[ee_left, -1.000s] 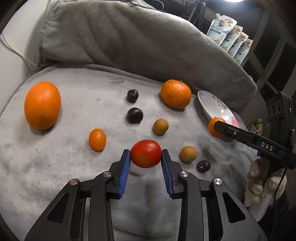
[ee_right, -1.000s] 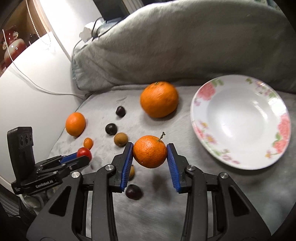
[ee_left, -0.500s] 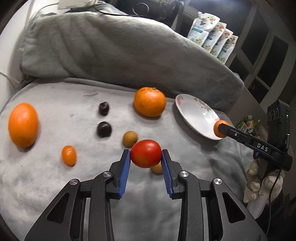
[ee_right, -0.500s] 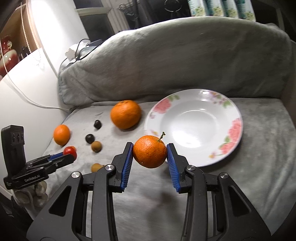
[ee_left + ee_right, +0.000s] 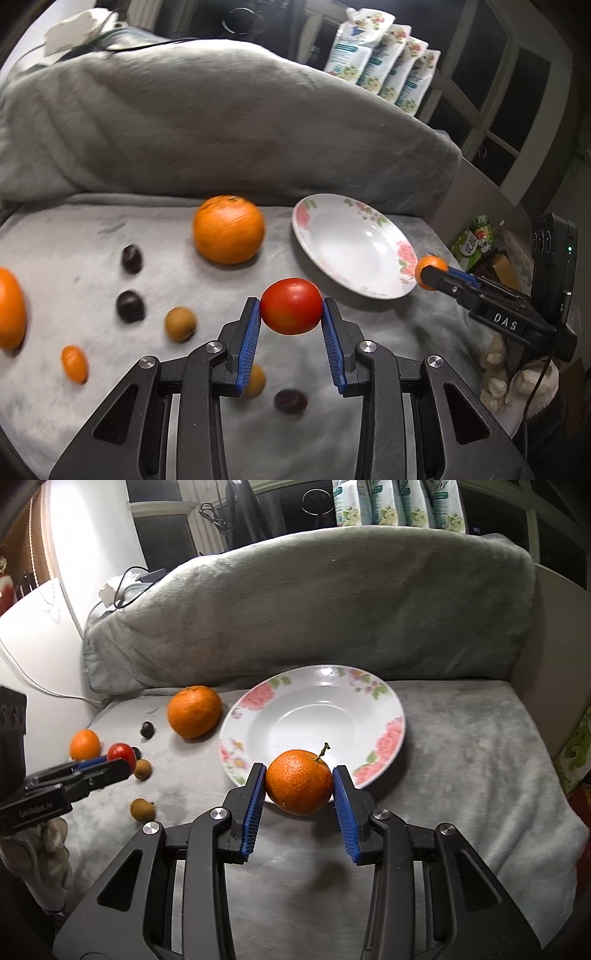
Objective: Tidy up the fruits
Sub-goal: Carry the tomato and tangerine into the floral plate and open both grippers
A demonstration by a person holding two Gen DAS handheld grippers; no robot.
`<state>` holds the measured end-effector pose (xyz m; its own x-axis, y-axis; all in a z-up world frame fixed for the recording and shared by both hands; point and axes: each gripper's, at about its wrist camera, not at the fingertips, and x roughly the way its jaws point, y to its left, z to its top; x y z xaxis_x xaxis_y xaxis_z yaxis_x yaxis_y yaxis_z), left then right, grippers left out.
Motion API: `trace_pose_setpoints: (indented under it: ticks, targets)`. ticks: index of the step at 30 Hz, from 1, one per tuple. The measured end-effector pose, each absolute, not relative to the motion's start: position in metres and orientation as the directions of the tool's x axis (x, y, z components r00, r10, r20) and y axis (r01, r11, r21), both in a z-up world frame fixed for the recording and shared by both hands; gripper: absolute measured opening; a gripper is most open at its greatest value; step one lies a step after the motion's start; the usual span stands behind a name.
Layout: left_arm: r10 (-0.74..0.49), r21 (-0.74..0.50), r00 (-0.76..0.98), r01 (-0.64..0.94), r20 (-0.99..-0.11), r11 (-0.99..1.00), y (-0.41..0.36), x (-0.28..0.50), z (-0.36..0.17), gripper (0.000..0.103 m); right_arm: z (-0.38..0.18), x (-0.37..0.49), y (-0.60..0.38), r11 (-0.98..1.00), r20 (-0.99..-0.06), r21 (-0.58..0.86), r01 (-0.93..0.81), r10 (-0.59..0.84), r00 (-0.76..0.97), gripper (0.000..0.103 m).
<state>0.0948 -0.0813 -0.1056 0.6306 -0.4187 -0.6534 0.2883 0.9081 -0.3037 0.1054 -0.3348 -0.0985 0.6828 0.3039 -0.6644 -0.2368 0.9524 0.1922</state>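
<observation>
Two fruits are held aloft, one in each hand-held gripper. In the left wrist view, the left hand-held gripper [image 5: 291,308] has its blue pads pressed narrowly against the sides of a red tomato [image 5: 291,306], lifted clear of the grey blanket [image 5: 92,369]. Nearest the camera, under its fingers, a dark plum [image 5: 290,401] lies at 6 o'clock from the tomato, with a brown longan [image 5: 256,380] partly hidden beside it. Farther out at 9 o'clock sit a second longan [image 5: 180,324], a small kumquat [image 5: 74,363] and two more dark plums [image 5: 130,306]. A large orange [image 5: 229,229] rests at 11 o'clock, and another orange [image 5: 11,308] is cut off by the left edge. The flowered plate [image 5: 306,206] lies at 1 o'clock, tilted by the lens, with nothing in it.

In the right wrist view, the right hand-held gripper [image 5: 299,788] is closed just as narrowly on a stemmed mandarin [image 5: 299,786], which hangs in front of the plate's near rim [image 5: 384,746]; whether it is over the rim or just short of it cannot be told. A gloved hand [image 5: 48,845] carries the left tool at 9 o'clock. Beyond the plate a grey pillow [image 5: 314,609] runs across the back, and a row of printed pouches [image 5: 399,502] stands farthest at 12 o'clock.
</observation>
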Motion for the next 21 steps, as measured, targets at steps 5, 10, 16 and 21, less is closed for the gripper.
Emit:
trace_pose_setpoints:
  ticks: [5,10,16,21]
  targets:
    - [-0.424,-0.289,0.625,0.31,-0.656,0.906,-0.096,0.106,-0.104,0.032,-0.1,0.105,-0.34,0.958,-0.666,0.173,-0.23,0.286,0.689,0.039]
    - [-0.424,-0.274,0.617,0.328,-0.663,0.904,-0.107,0.116,-0.106,0.032,-0.102,0.107,-0.343,0.959,-0.669,0.168,-0.228,0.28,0.688,0.039]
    - [-0.421,-0.257,0.606,0.342,-0.675,0.904,-0.119,0.128,-0.109,0.032,-0.106,0.111,-0.345,0.961,-0.673,0.165,-0.223,0.275,0.687,0.039]
    - [-0.416,-0.241,0.598,0.353,-0.685,0.904,-0.129,0.138,-0.111,0.032,-0.109,0.116,-0.347,0.961,-0.677,0.164,-0.222,0.273,0.684,0.039]
